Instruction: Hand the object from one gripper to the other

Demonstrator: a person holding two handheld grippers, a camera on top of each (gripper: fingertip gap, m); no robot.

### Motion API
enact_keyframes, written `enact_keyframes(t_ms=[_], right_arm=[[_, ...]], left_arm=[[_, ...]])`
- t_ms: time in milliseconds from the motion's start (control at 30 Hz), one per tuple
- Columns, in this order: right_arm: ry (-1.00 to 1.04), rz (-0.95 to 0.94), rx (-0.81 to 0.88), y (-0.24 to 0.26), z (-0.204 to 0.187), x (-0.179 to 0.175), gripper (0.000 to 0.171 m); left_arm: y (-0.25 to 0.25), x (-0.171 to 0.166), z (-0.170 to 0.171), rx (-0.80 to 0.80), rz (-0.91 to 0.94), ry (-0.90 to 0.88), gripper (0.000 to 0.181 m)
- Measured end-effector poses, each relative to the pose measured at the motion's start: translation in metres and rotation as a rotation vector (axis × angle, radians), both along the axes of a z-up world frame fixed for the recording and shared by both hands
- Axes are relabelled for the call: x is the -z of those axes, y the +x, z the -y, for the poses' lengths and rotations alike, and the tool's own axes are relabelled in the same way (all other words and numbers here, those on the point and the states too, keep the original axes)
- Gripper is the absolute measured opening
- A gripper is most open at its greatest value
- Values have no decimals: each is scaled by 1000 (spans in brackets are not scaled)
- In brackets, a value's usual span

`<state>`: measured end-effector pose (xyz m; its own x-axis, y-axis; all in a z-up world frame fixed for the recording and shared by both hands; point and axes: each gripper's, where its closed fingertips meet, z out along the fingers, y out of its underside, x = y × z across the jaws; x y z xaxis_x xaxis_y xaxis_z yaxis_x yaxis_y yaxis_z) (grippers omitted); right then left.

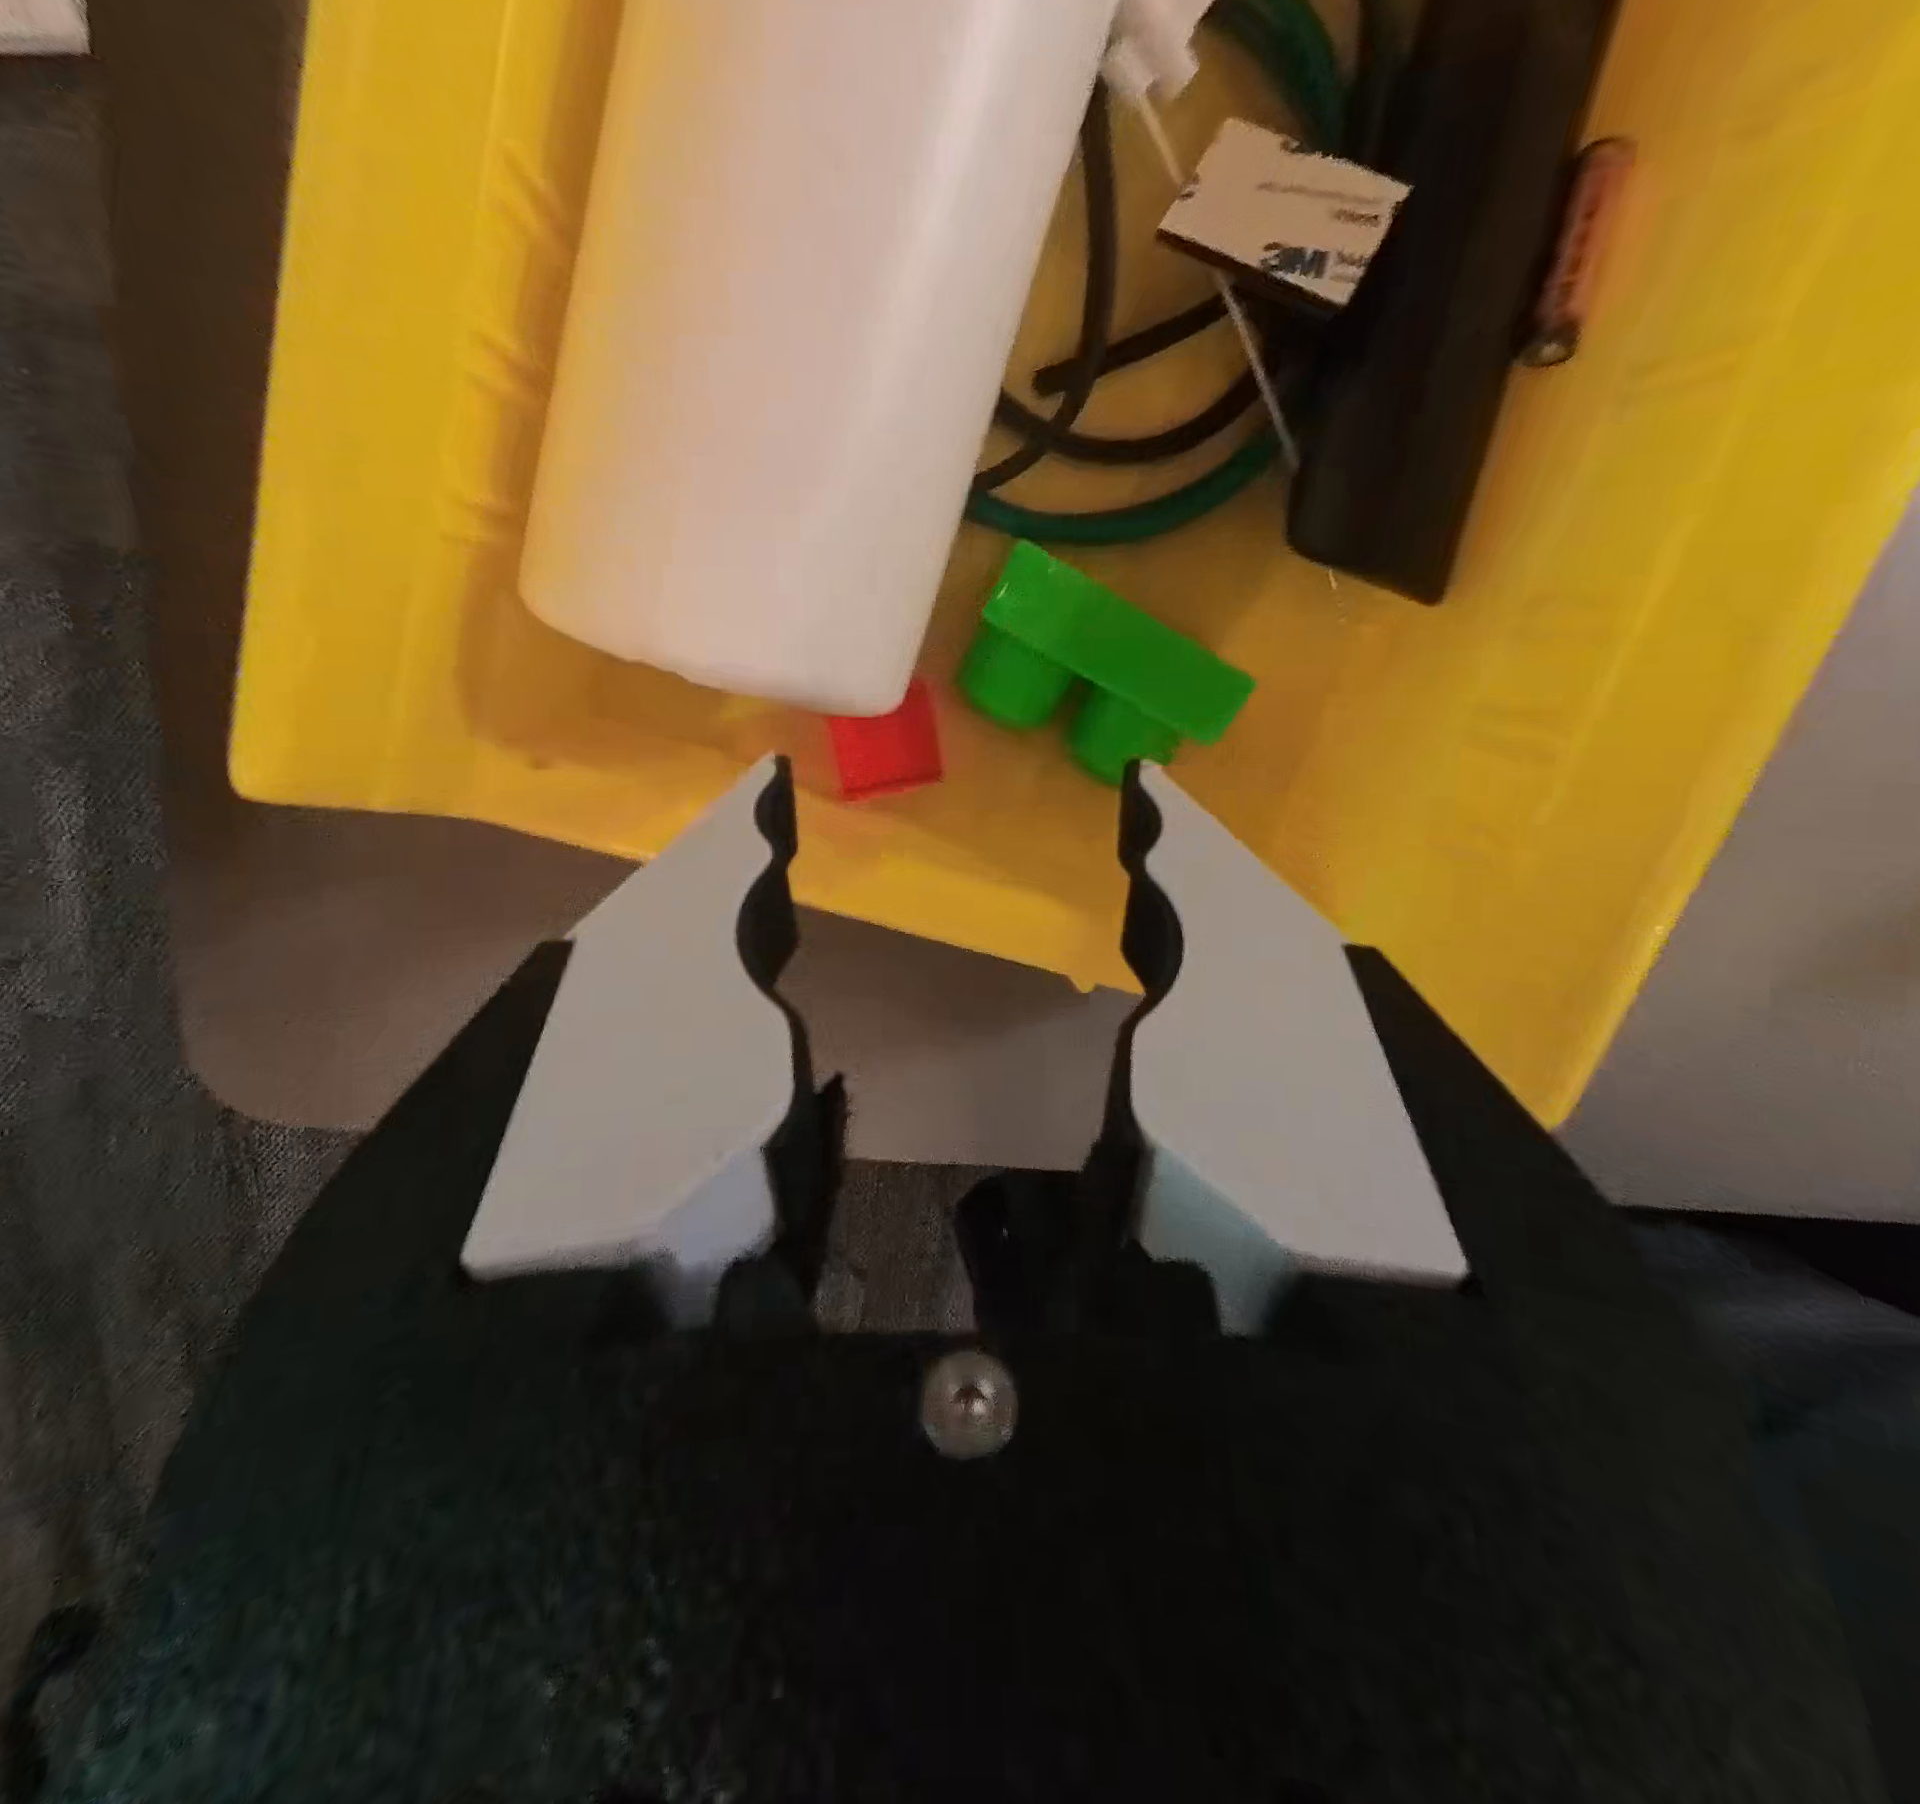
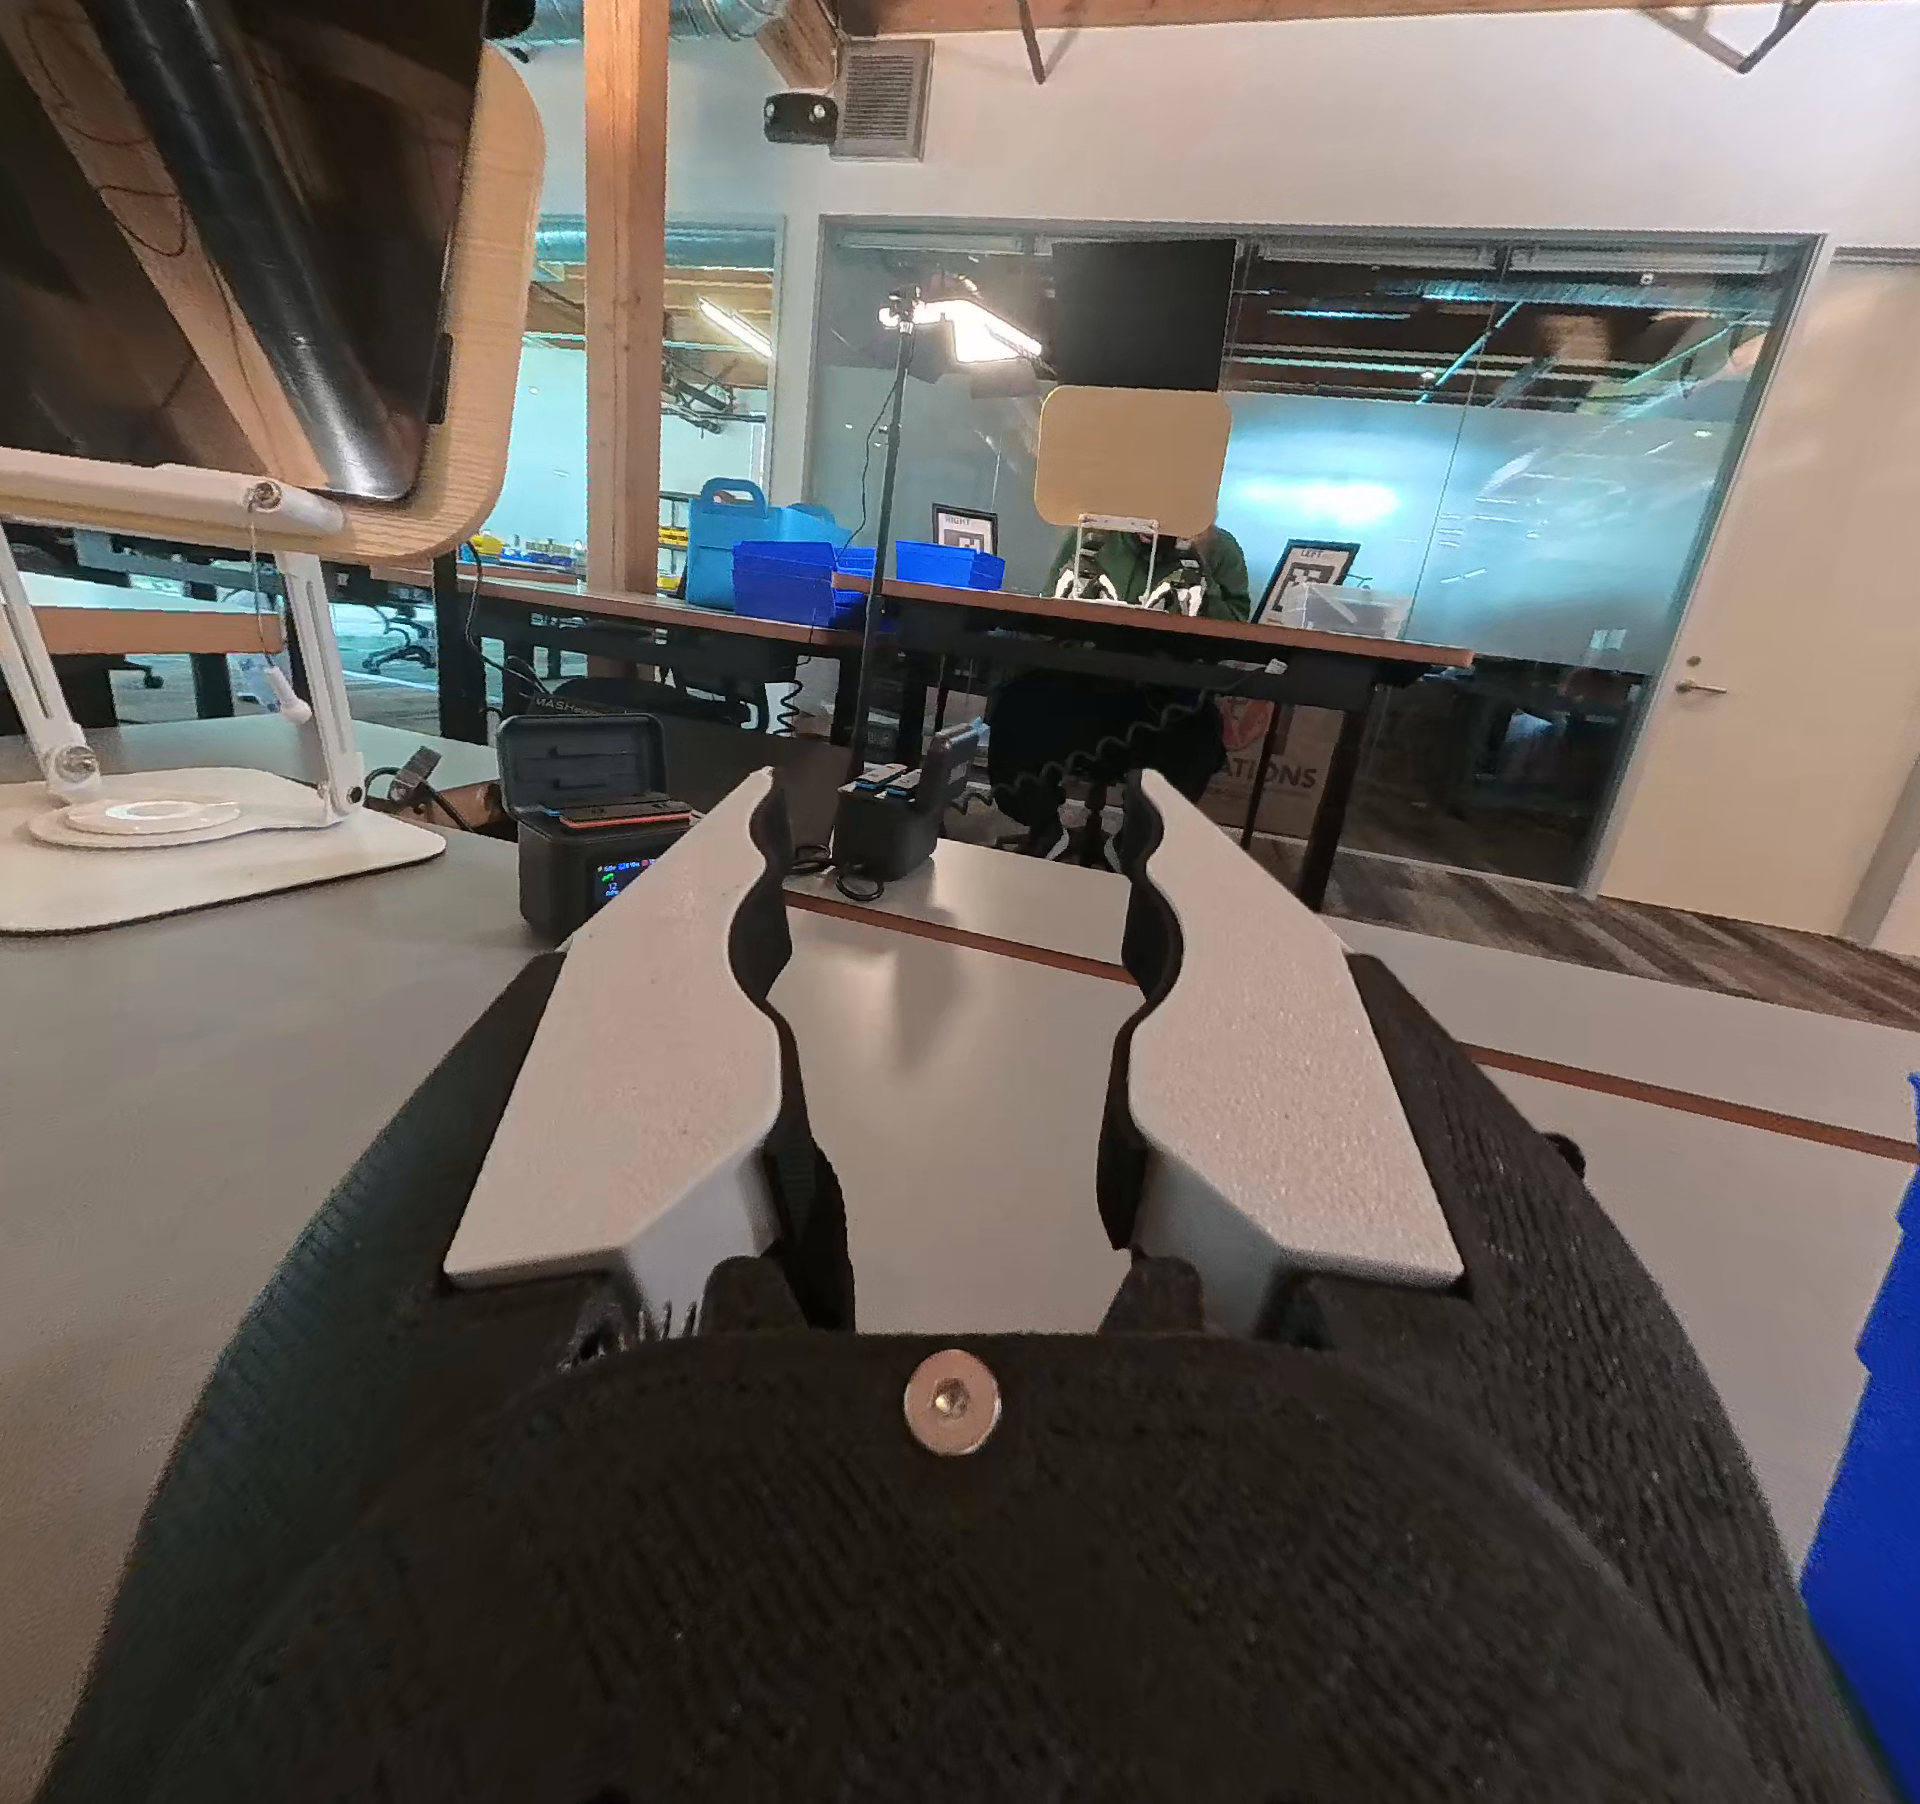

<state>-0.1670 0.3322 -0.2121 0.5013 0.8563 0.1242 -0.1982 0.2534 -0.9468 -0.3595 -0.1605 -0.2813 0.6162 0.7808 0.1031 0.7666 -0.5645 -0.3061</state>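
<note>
Our left claw (image 1: 956,778) hangs released and empty over the yellow bin (image 1: 395,404); the red block (image 1: 883,741) lies just ahead between its tips, half under the white bottle (image 1: 810,300). Small, rigid, light: we'd pinch its flat sides. Our right claw (image 2: 956,819) waits released above the table (image 2: 260,1079).

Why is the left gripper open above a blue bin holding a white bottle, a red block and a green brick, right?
Nearly: the bin is yellow. The left wrist view shows the left gripper open above it, with white bottle, red block and green brick.

In the bin (image 1: 353,528), the bottle (image 1: 800,279) lies left of the brick (image 1: 1091,653).
</note>
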Motion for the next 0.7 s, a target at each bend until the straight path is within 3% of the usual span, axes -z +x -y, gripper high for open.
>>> enact_keyframes(t_ms=[133, 267, 700], right_arm=[[-22, -13, -2, 1, -2, 0, 62], [-22, -12, -12, -1, 1, 0, 62], [-75, -37, -30, -2, -3, 1, 62]], left_arm=[[-3, 24, 6, -44, 46, -63, 70], [-1, 38, 8, -64, 79, -98, 53], [-6, 49, 16, -93, 112, -195, 33]])
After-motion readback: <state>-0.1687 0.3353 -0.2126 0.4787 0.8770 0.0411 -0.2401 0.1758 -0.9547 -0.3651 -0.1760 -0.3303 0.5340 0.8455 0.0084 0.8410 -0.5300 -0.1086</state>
